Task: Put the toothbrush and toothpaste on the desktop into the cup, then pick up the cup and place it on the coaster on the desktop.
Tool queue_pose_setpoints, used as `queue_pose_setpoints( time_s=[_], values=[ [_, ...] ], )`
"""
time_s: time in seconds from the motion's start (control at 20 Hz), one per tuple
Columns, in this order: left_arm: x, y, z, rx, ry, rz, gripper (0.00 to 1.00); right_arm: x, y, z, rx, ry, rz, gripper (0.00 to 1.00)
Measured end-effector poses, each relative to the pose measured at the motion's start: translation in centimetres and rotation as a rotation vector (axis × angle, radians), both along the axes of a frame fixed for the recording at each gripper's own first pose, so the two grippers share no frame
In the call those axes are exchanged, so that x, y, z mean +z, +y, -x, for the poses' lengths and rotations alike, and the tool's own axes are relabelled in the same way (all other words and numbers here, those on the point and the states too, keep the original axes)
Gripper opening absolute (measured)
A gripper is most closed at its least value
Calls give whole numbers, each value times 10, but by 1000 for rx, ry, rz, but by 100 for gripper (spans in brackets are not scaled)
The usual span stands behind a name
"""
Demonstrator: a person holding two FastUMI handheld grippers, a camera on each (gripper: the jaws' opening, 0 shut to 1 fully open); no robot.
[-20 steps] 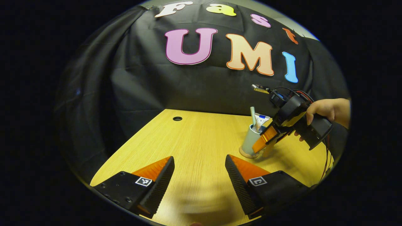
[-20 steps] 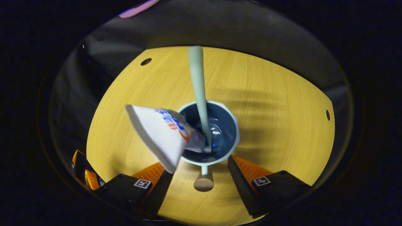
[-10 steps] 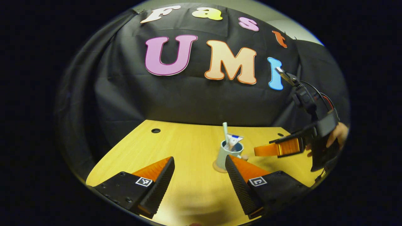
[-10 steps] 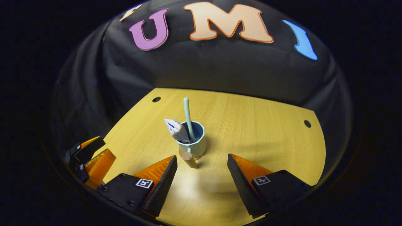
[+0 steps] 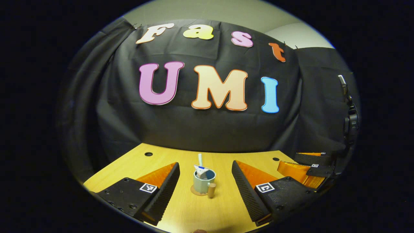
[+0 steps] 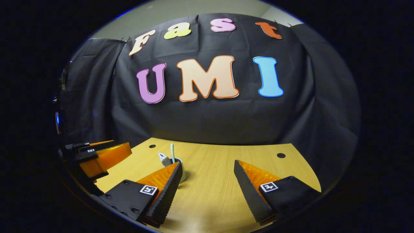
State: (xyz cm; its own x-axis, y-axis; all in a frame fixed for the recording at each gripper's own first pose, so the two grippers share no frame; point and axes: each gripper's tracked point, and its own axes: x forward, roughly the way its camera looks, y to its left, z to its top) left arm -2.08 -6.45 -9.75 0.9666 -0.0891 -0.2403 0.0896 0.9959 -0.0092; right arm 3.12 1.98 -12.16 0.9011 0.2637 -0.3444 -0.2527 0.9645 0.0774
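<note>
In the right gripper view, the right gripper's finger at seven o'clock covers most of the cup. In the left gripper view, the cup hides most of the coaster; the toothpaste print is too small to tell.

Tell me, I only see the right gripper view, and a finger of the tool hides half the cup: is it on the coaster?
Observer: Yes. In the left gripper view the cup stands on the round coaster.
Operator: Anything sticking out of it?
Observer: A wooden knob, likely its handle, juts from the near side.
Operator: Is the other tool holding the cup?
Observer: No. The left tool is open, and both its fingers stop short of the cup.
</note>
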Motion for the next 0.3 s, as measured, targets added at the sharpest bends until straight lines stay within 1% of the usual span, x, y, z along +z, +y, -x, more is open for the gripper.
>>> queue_pose_setpoints(
  time_s=[0.2, 0.3],
  values=[
    [31, -23, 6, -39, -80, -56, 94, 26, -24, 2, -62, -74, 2, 99],
    [40, -28, 9, -63, -95, -72, 94, 36, -29, 4, -93, -91, -15, 99]
  ],
)
